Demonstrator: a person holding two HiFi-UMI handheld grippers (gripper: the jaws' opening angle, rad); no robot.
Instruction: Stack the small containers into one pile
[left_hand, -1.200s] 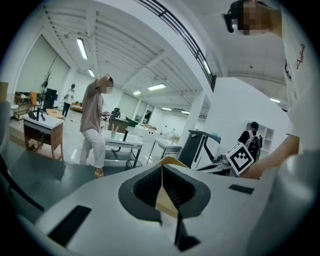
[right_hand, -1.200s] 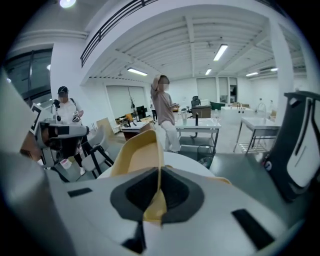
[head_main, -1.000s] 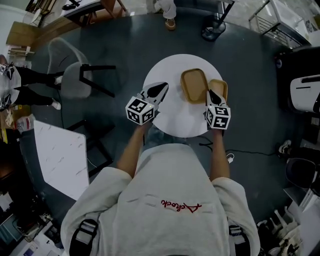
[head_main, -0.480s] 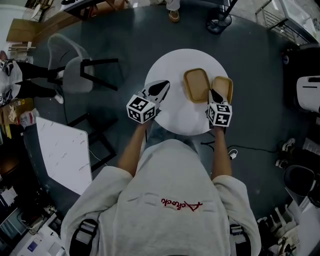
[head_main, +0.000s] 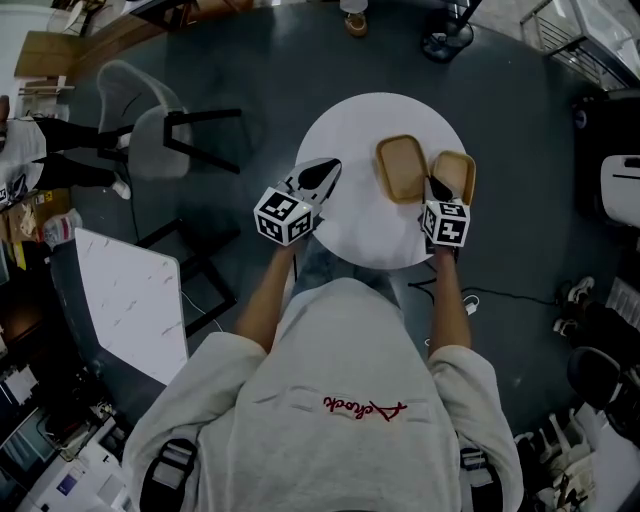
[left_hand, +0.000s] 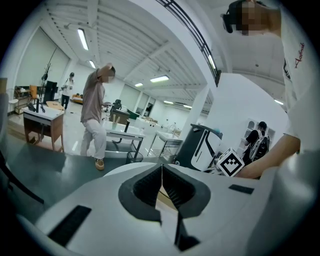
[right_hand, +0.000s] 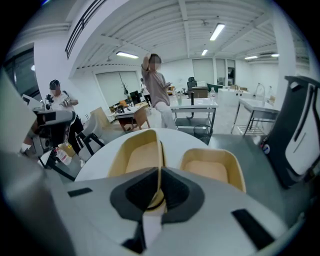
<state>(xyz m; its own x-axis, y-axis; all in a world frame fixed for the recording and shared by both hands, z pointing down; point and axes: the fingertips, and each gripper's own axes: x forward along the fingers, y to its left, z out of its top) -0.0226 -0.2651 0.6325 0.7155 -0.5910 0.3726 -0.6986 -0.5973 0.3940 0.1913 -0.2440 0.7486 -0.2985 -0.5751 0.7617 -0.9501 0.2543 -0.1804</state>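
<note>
Two tan, shallow containers lie on the round white table (head_main: 360, 225). In the head view the left container (head_main: 400, 168) and the right container (head_main: 457, 176) sit side by side with a narrow gap. My right gripper (head_main: 433, 188) reaches in between them. In the right gripper view it (right_hand: 160, 175) is shut on the right-hand rim of the left container (right_hand: 137, 157), while the right container (right_hand: 212, 170) lies free beside it. My left gripper (head_main: 320, 174) hovers over the table's left edge, away from both; its jaws (left_hand: 162, 172) are shut with nothing between them.
A grey chair (head_main: 150, 140) and a white board (head_main: 130, 300) stand left of the table. A cable (head_main: 470, 300) lies on the dark floor at the right. A person (right_hand: 157, 95) stands beyond the table near desks, and a black-and-white machine (right_hand: 300, 135) stands at the right.
My right gripper has sunk toward the table with the container in it. The two containers overlapped in the head view a second ago and now show a gap. The left gripper has hardly moved.
</note>
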